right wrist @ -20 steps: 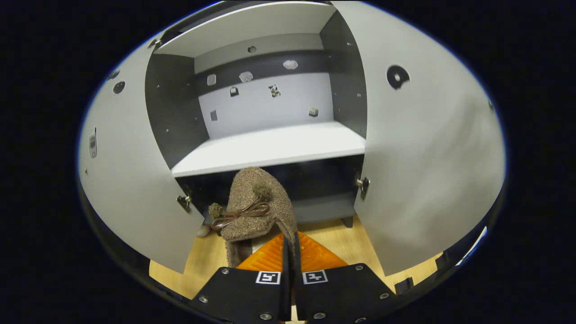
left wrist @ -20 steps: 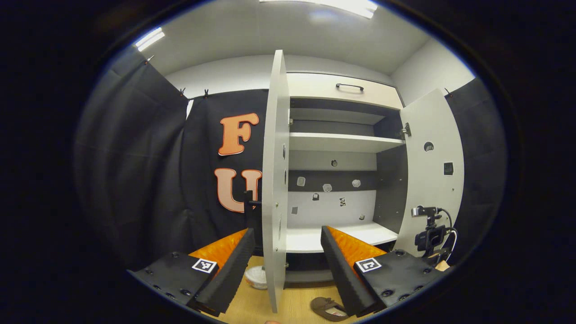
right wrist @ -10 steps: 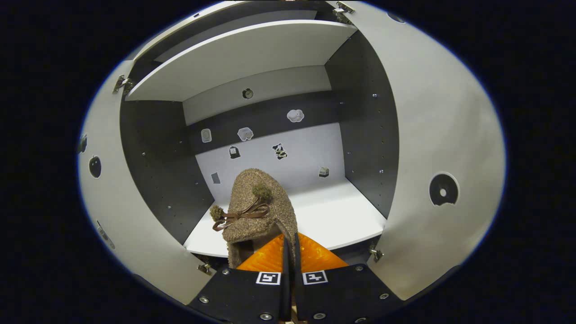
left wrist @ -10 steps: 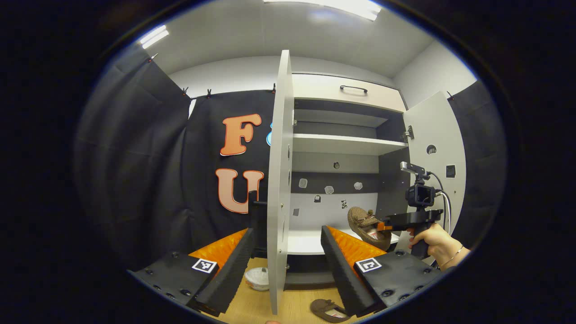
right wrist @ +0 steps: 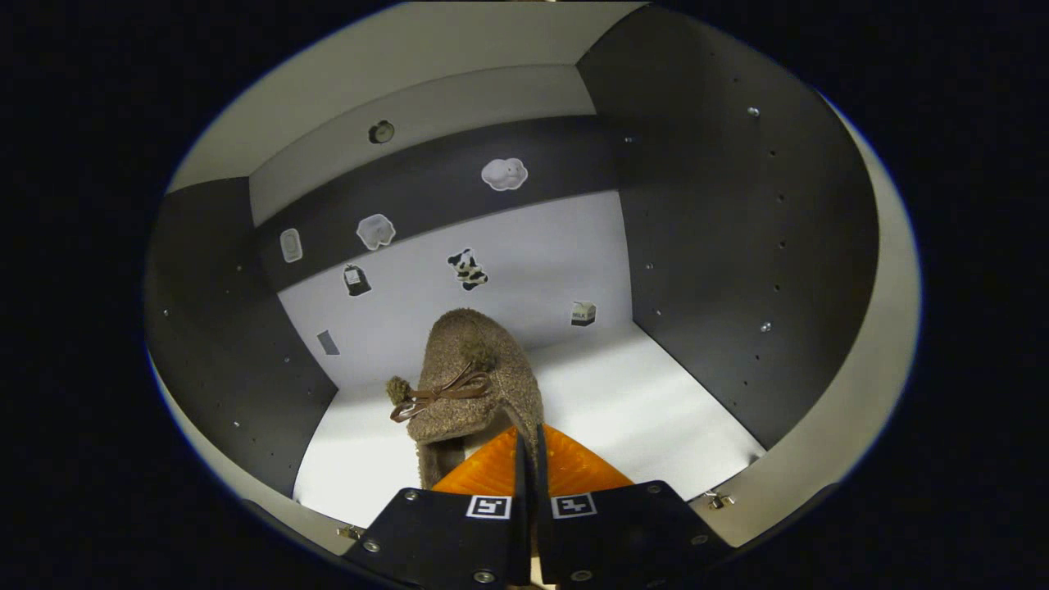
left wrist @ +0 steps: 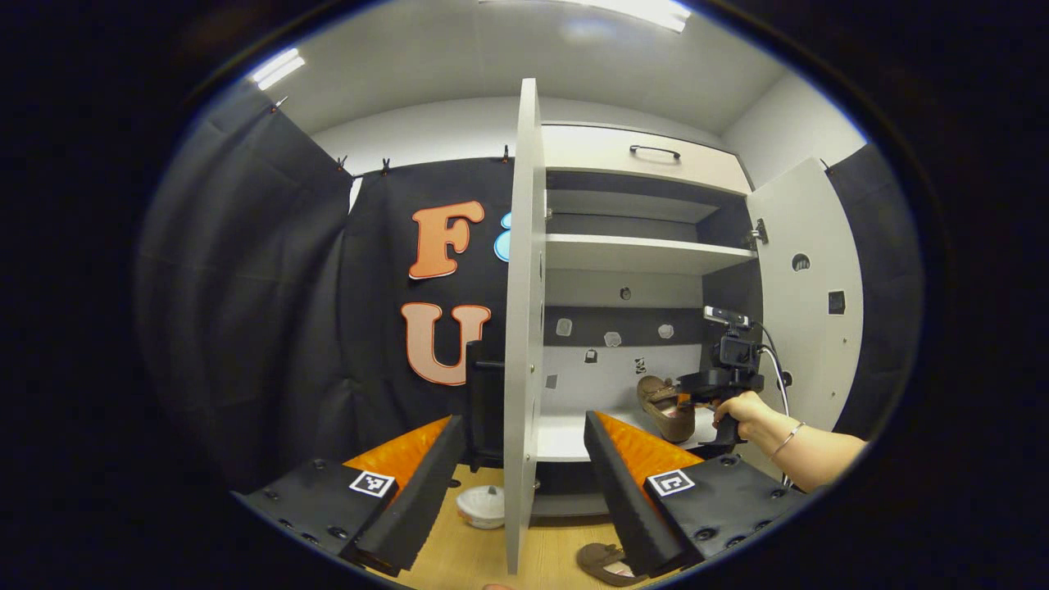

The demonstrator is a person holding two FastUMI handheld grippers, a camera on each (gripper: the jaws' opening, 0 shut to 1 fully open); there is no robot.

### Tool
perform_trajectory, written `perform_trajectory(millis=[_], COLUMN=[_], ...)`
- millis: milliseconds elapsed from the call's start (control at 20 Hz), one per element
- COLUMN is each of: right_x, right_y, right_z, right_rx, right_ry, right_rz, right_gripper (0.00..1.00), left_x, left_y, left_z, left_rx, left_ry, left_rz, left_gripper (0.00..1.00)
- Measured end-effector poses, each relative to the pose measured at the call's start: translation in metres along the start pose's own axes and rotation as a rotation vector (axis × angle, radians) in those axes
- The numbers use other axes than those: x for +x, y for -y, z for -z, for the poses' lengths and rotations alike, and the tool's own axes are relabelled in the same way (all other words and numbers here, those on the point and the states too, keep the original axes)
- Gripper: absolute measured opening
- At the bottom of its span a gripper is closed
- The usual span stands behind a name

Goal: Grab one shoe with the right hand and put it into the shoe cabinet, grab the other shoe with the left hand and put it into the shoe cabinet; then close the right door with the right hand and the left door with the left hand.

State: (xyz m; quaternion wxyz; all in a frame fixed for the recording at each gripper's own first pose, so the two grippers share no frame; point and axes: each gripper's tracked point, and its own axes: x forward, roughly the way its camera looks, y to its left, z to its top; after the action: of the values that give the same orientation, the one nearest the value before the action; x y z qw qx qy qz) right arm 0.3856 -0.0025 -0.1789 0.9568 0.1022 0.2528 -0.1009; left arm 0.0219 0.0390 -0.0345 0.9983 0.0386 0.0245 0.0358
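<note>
My right gripper is shut on the rim of a brown fuzzy shoe with a bow. It holds the shoe inside the cabinet's lower compartment, over the white shelf. In the left gripper view, a hand holds that gripper with the shoe in the open cabinet. My left gripper is open with nothing between its fingers, facing the edge of the open left door. The other brown shoe lies on the wooden floor below it, partly hidden by a finger.
The right door stands open wide. Above the compartment are another shelf and a drawer with a handle. A small white round object sits on the floor by the left door. Stickers dot the cabinet's back wall.
The right gripper has carried the shoe up from floor level and forward, deep into the lower compartment. The left gripper has shifted only slightly and stays open.
</note>
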Motion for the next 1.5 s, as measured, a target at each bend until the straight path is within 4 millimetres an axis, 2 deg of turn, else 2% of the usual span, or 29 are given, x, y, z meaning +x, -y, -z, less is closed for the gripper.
perform_trajectory(millis=[50, 150, 200, 300, 350, 400, 500, 550, 600, 700, 800, 900, 1000, 1100, 1150, 1200, 1350, 1500], right_x=[0.006, 0.009, 0.007, -0.007, -0.015, -0.025, -0.054, -0.071, -0.087, -0.121, -0.158, -0.194, -0.23, -0.262, -0.277, -0.29, -0.327, -0.362], right_y=[0.005, 0.009, 0.007, 0.001, -0.001, -0.004, -0.006, -0.008, -0.01, -0.012, -0.015, -0.014, -0.011, -0.004, 0.001, 0.004, 0.019, 0.04], right_z=[0.002, 0.001, -0.001, -0.008, -0.014, -0.018, -0.024, -0.027, -0.03, -0.034, -0.033, -0.029, -0.023, -0.02, -0.017, -0.013, -0.001, 0.001], right_rx=[0.003, -0.023, -0.04, -0.054, -0.06, -0.073, -0.106, -0.122, -0.139, -0.17, -0.192, -0.212, -0.232, -0.266, -0.274, -0.272, -0.265, -0.272], right_ry=[-0.007, 0.004, 0.019, 0.054, 0.078, 0.101, 0.144, 0.17, 0.201, 0.255, 0.291, 0.309, 0.328, 0.363, 0.379, 0.392, 0.415, 0.458], right_rz=[0.014, 0.029, 0.025, 0.004, -0.01, -0.02, -0.04, -0.051, -0.057, -0.078, -0.106, -0.142, -0.171, -0.184, -0.191, -0.197, -0.209, -0.195], right_gripper=[0.03, 0.06, 0.1, 0.14, 0.17, 0.25, 0.38, 0.45, 0.48, 0.67, 0.79, 0.87, 0.9, 0.92, 0.92, 0.92, 0.92, 0.92], left_x=[-0.001, 0.0, -0.001, -0.002, -0.002, -0.003, -0.005, -0.005, -0.005, -0.006, -0.006, -0.006, -0.008, -0.01, -0.01, -0.01, -0.015, -0.012], left_y=[0.001, 0.001, 0.001, 0.003, 0.004, 0.005, 0.007, 0.008, 0.01, 0.011, 0.012, 0.015, 0.016, 0.024, 0.034, 0.042, 0.046, 0.054], left_z=[0.001, 0.003, 0.004, 0.003, 0.003, 0.002, 0.001, 0.0, -0.001, 0.0, 0.005, 0.009, 0.016, 0.034, 0.053, 0.072, 0.128, 0.185], left_rx=[0.0, -0.001, 0.002, 0.004, -0.001, -0.008, -0.015, -0.016, -0.019, -0.028, -0.038, -0.038, -0.038, -0.038, -0.041, -0.048, -0.058, -0.065], left_ry=[-0.003, -0.006, -0.007, -0.007, -0.007, -0.008, -0.009, -0.006, -0.006, -0.013, -0.033, -0.044, -0.068, -0.116, -0.14, -0.162, -0.242, -0.325], left_rz=[-0.002, -0.004, -0.003, 0.008, 0.016, 0.027, 0.048, 0.057, 0.067, 0.089, 0.108, 0.137, 0.16, 0.169, 0.172, 0.175, 0.158, 0.151], left_gripper=[0.99, 0.93, 0.96, 0.94, 0.96, 0.96, 0.94, 0.96, 0.93, 0.95, 0.94, 0.99, 0.96, 0.96, 0.99, 0.96, 0.96, 0.96])
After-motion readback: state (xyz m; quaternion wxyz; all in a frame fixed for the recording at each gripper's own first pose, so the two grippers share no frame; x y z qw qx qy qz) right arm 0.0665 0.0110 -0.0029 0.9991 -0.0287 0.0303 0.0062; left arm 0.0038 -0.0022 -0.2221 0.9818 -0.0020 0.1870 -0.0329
